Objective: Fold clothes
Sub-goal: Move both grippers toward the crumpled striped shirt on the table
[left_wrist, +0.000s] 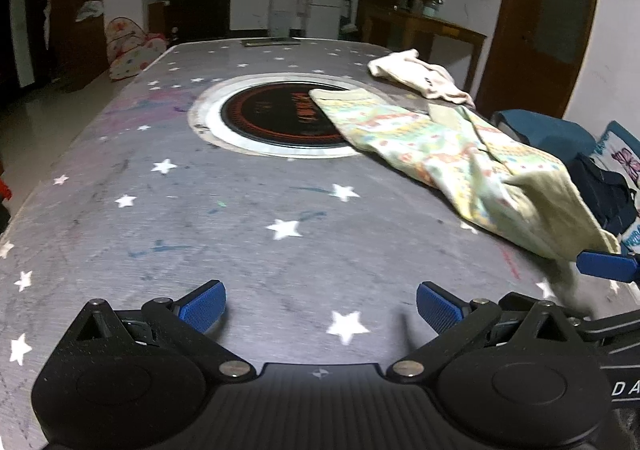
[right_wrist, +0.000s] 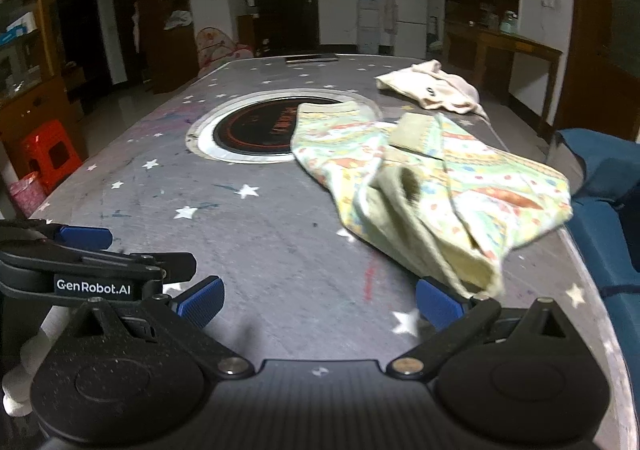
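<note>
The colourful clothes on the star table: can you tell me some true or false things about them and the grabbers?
1. The patterned garment covers part of the round cooktop. True.
2. The left gripper is squeezing the garment. False: it is open, over bare table.
3. A cream garment lies farther back. True.
4. The right gripper is shut. False: it is open.
5. The patterned garment is neatly folded. False: it is rumpled.
</note>
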Tool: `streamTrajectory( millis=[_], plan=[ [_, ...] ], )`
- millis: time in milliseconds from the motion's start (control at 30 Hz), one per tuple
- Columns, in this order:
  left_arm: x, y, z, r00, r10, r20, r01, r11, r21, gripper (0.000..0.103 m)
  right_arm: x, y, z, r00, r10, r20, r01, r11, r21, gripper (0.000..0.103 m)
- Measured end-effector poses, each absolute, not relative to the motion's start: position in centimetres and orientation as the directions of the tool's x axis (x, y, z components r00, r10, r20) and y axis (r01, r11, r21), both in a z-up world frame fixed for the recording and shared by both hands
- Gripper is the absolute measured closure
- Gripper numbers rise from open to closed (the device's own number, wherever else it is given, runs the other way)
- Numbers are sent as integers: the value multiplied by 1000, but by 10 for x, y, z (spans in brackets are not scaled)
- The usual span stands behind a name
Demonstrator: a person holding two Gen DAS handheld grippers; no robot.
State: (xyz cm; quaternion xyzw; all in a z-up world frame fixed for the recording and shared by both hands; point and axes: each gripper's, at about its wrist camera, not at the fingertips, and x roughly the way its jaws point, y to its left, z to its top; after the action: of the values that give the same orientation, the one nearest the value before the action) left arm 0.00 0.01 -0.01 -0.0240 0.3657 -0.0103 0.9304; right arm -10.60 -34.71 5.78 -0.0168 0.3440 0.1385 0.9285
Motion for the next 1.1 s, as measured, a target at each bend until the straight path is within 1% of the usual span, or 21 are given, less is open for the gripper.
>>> streamTrajectory(
  millis=[67,167,233,300,833,1100],
  plan=[
    [0,0,-1,733,-32,-680,-4,999,-51,0,-105,-348,57,723,249,-645,-272,960,66,0],
    [-1,-19,-3,725,-10,-689,15,1000,2,0,-104,-349,56,719,254,-646,-277,958,69,0],
    [-4,-20,-1,722,-59,-690,46,998,-37,0,-106,-353,55,717,258,-647,-280,957,72,0],
    [-4,-21,0,715,-80,-694,61,997,-51,0,-111,-366,52,715,266,-647,-286,955,76,0],
    [-1,-36,0,668,-106,-736,76,994,-74,0,-130,-426,37,702,293,-649,-315,945,86,0],
    [3,-37,4,662,-107,-741,77,994,-75,0,-136,-429,37,700,305,-646,-330,940,86,0]
  ],
)
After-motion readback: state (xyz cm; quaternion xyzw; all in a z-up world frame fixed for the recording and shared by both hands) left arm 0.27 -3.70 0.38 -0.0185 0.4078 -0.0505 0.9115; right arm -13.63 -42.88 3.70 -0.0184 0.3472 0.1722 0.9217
